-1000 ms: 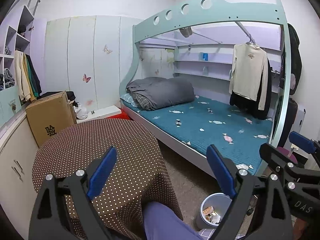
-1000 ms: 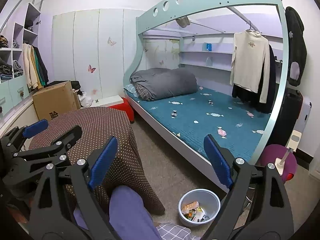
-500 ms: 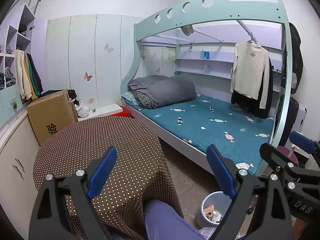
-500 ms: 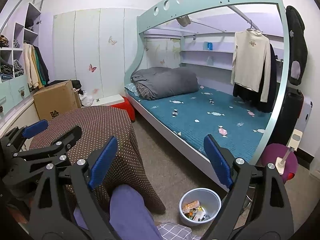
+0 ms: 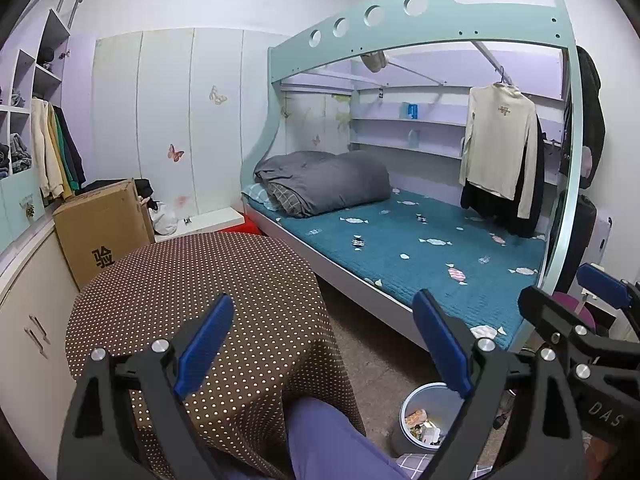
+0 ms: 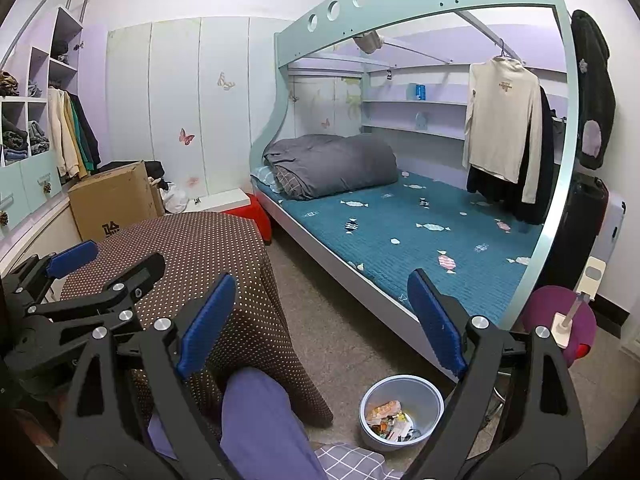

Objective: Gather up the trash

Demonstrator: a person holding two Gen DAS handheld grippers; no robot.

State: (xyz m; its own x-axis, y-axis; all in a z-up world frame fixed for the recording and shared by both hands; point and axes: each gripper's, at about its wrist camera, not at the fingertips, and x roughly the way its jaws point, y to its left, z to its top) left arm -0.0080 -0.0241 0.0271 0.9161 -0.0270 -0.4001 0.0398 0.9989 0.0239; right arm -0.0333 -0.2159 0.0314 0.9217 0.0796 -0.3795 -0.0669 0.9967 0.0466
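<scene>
**Both grippers empty beside the bed, trash in the bin**

While both tools hang in the air, the bed [image 6: 420, 236] with its teal mattress anchors the room. Left of the bed stands the round table [image 5: 208, 292] in a brown dotted cloth; behind that, further from the bed, a cardboard box [image 5: 100, 228] is printed "验". On the floor at the bed's near corner sits the pale bin [image 6: 402, 412], holding wrappers. The left gripper [image 5: 324, 344] is spread wide, grasping nothing; the right gripper [image 6: 320, 316], marked "DAS", likewise.
</scene>
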